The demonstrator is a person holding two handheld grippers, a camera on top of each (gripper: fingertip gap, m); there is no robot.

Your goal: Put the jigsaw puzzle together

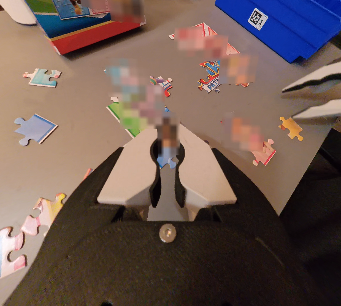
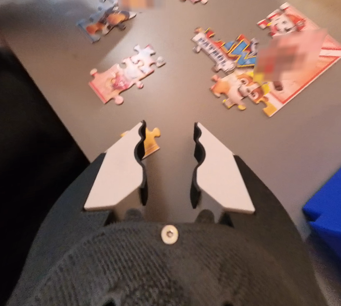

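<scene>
The right tongs (image 2: 169, 125) stand apart over the grey surface (image 2: 175, 97), gripping nothing. The yellow puzzle piece (image 2: 151, 139) lies flat just beside their left finger (image 2: 127, 142), which partly hides it. The left tongs (image 1: 168, 131) seem drawn together on a blue-edged puzzle piece (image 1: 167, 162); a mosaic patch hides their tips. That piece sits well apart from the yellow one.

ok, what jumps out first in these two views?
Loose, colourful jigsaw pieces scattered across the grey table, some already joined into clusters. The left hand-held gripper is closed on a blue-edged puzzle piece. A bright blue bin sits at the far right, and the right hand-held gripper stands open beside a yellow piece.
</scene>
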